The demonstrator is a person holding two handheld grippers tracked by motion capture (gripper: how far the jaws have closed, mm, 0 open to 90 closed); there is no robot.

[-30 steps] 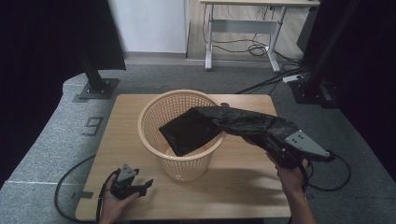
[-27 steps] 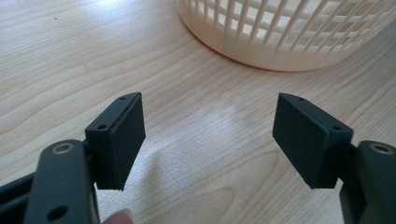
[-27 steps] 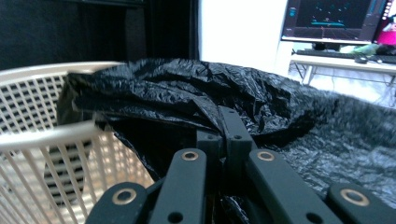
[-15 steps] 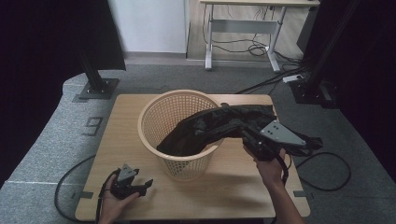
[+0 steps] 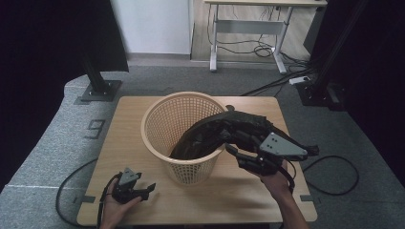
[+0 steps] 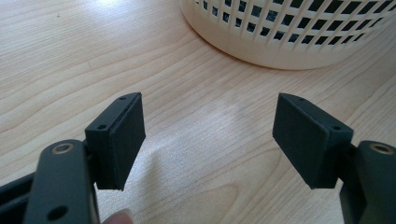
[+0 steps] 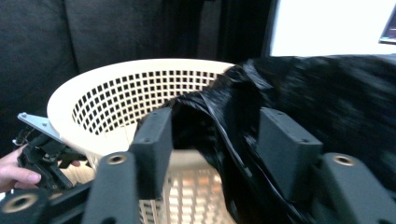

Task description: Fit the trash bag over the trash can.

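A cream mesh basket (image 5: pixel 157 112) stands in the middle of the wooden table (image 5: pixel 129 124). A black plastic bag (image 5: pixel 210 131) drapes over its right rim, one end hanging down inside. My right gripper (image 5: pixel 232 149) is just right of the basket and shut on the bag; in the right gripper view the bag (image 7: pixel 327 102) bunches between the jaws of that gripper (image 7: pixel 215 140), in front of the basket (image 7: pixel 116 98). My left gripper (image 5: pixel 147 189) rests on the table's front left, open and holding nothing (image 6: pixel 208 135), pointing at the basket's base (image 6: pixel 280 32).
Black stand bases sit on the grey floor at the back left (image 5: pixel 98 88) and back right (image 5: pixel 317 93). A desk with metal legs (image 5: pixel 248 33) and loose cables is behind. Bare tabletop lies left of and in front of the basket.
My right gripper moved left and lower with the bag. The bag, earlier spread flat across the basket's top, now sags into it over the right rim. The left gripper stayed put.
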